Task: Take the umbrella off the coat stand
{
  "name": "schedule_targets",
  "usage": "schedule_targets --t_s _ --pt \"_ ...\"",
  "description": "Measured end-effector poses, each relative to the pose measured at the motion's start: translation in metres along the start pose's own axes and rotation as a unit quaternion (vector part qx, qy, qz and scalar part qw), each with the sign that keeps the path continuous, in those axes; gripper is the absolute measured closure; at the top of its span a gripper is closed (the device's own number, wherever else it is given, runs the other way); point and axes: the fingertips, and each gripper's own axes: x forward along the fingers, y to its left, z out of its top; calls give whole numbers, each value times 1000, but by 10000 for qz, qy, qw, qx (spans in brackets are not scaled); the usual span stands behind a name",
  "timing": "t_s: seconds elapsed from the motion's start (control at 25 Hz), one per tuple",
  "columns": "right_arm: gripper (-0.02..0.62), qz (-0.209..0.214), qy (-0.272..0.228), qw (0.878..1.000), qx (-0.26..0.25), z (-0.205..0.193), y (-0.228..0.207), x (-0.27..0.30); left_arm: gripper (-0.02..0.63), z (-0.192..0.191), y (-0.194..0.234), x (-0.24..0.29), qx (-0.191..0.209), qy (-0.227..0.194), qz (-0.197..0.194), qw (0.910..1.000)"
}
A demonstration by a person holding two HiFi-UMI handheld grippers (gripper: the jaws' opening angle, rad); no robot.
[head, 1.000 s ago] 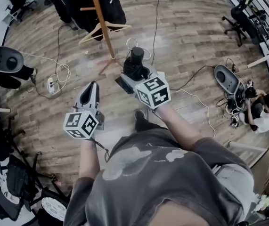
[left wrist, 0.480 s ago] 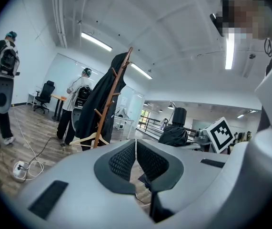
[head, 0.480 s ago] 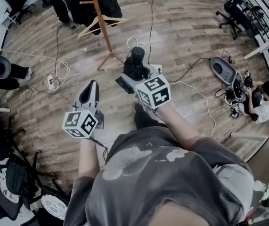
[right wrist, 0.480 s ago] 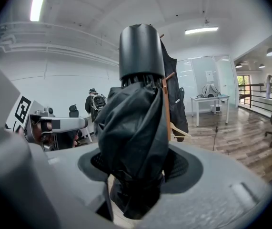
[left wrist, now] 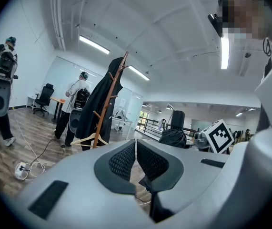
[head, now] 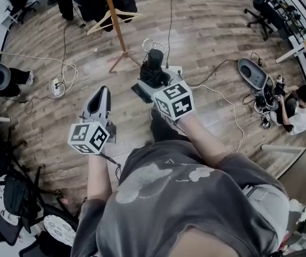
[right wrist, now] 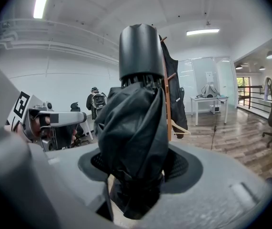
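Note:
A folded black umbrella (head: 154, 68) stands upright between the jaws of my right gripper (head: 151, 82), which is shut on its bunched fabric (right wrist: 136, 128); its cap points up. It hangs free over the wooden floor, apart from the wooden coat stand (head: 115, 20), which is farther off and carries dark coats. In the right gripper view the coat stand (right wrist: 166, 99) shows behind the umbrella. My left gripper (head: 100, 98) is held level to the left of it, with its pads (left wrist: 126, 159) together and nothing between them. The left gripper view shows the coat stand (left wrist: 108, 106) ahead and the umbrella (left wrist: 174, 133) to the right.
A wooden hanger (head: 110, 17) hangs low on the stand. Cables and a power strip (head: 56, 87) lie on the floor. A person (head: 297, 111) sits at the right by a grey device (head: 252, 74). Two people (left wrist: 76, 106) with backpacks stand beyond the stand. Office chairs line the room's edges.
Both grippers, with the umbrella in the right one, have drawn back from the coat stand, which now sits higher in the head view. Neither gripper's jaws have changed.

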Motion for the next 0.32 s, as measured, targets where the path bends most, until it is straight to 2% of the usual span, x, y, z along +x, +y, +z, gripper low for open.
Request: schedule_targets --t_s 0.32 --pt "333 6 99 9999 -43 -15 2 -11 598 -10 -12 -7 -6 36 21 10000"
